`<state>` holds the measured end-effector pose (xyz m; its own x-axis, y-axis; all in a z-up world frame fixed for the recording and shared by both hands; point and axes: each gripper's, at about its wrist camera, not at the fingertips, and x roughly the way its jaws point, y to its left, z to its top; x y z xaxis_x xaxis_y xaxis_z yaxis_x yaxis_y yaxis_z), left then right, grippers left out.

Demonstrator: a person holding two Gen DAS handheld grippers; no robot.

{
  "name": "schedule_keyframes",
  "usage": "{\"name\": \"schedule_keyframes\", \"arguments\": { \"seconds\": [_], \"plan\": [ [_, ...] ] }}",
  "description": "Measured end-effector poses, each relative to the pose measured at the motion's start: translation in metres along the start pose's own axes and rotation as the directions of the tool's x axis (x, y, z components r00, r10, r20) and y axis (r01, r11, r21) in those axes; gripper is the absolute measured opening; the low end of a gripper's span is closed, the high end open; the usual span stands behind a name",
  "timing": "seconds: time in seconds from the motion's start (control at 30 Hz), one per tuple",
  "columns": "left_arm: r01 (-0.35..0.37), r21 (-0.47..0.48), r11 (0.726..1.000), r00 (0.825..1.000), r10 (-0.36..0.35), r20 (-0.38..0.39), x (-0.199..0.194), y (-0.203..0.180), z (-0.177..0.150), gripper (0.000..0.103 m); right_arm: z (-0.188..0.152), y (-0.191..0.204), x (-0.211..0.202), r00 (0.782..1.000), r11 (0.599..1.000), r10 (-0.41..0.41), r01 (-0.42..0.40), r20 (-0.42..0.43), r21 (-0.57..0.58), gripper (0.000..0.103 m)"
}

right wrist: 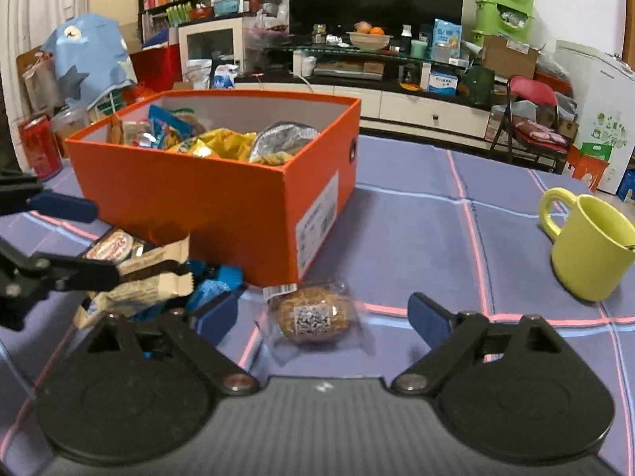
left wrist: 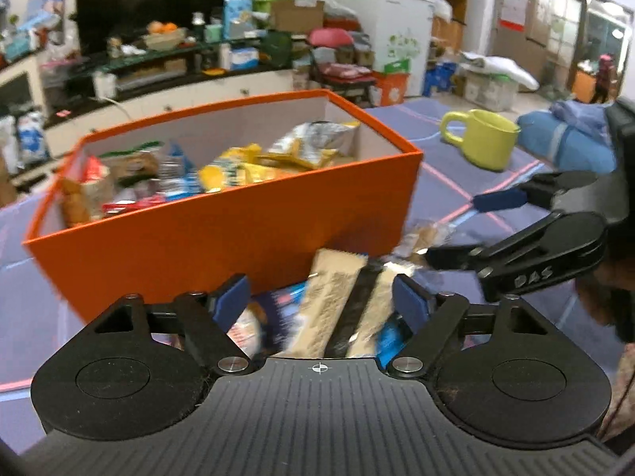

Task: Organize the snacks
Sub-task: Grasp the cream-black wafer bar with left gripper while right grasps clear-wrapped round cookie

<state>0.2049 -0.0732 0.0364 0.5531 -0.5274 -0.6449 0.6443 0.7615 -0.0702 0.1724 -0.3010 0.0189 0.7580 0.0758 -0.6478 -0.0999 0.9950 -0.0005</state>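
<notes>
One orange box (right wrist: 222,194) at centre-left, full of packets; one green mug (right wrist: 591,246) at right edge; two beige bars (right wrist: 147,273) in the loose pile lower left; one wrapped bun (right wrist: 313,315) at bottom centre; left gripper (left wrist: 321,301) gaping over the bars, right gripper (right wrist: 321,317) gaping around the bun, neither pinching.
</notes>
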Motion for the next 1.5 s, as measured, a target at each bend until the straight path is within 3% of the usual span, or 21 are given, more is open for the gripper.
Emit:
{"name": "schedule_keyframes", "arguments": {
  "seconds": [0.13,0.3,0.33,0.4,0.43,0.63,0.77,0.87,0.93,1.13,1.37,1.5],
  "plan": [
    [0.095,0.032,0.995,0.995,-0.094,-0.028,0.014,-0.006,0.000,0.058,-0.002,-0.007,0.009,0.999,0.999,0.039,-0.038,-0.025,0.014,0.092],
    [0.088,0.038,0.995,0.995,-0.086,-0.047,0.027,-0.013,-0.004,0.055,-0.006,-0.011,0.020,0.996,0.996,0.084,-0.083,-0.043,0.027,0.092],
    [0.090,0.027,0.996,0.995,-0.089,-0.047,0.028,-0.013,-0.004,0.053,-0.006,-0.009,0.022,0.996,0.997,0.080,-0.079,-0.045,0.017,0.092],
    [0.083,0.000,0.997,0.995,-0.083,-0.052,0.028,-0.012,-0.005,0.036,-0.005,-0.008,0.027,0.994,0.996,0.088,-0.088,-0.057,0.013,0.089],
    [0.076,-0.011,0.997,0.995,-0.077,-0.058,0.028,-0.012,-0.004,0.034,-0.005,-0.008,0.030,0.993,0.996,0.094,-0.093,-0.066,0.015,0.088],
    [0.039,-0.012,0.999,0.997,-0.040,-0.064,0.031,-0.012,-0.008,0.039,-0.004,-0.005,0.038,0.994,0.996,0.088,-0.088,-0.071,0.006,0.091],
    [0.070,-0.044,0.997,0.996,-0.072,-0.058,0.031,-0.010,-0.006,0.039,-0.003,-0.003,0.041,0.995,0.997,0.079,-0.080,-0.067,-0.006,0.092],
    [0.067,-0.029,0.997,0.994,-0.069,-0.079,0.032,-0.017,-0.006,0.036,-0.003,-0.001,0.042,0.996,0.998,0.059,-0.060,-0.067,-0.020,0.085],
    [0.054,-0.007,0.999,0.995,-0.054,-0.087,0.030,-0.020,-0.007,0.036,-0.002,0.000,0.041,0.996,0.998,0.053,-0.054,-0.071,-0.021,0.081],
    [-0.021,0.005,1.000,0.994,0.022,-0.110,0.022,-0.014,-0.014,0.044,-0.006,0.000,0.038,0.997,0.999,0.046,-0.047,-0.056,-0.020,0.083],
    [-0.036,-0.119,0.992,0.982,0.013,-0.191,0.019,0.002,-0.025,0.045,-0.006,-0.001,0.037,0.997,0.999,0.045,-0.046,-0.063,-0.019,0.083],
    [-0.035,-0.140,0.990,0.985,0.011,-0.172,0.010,-0.001,-0.031,0.040,-0.007,0.000,0.037,0.997,0.999,0.041,-0.042,-0.059,-0.017,0.083]
  ]
}}
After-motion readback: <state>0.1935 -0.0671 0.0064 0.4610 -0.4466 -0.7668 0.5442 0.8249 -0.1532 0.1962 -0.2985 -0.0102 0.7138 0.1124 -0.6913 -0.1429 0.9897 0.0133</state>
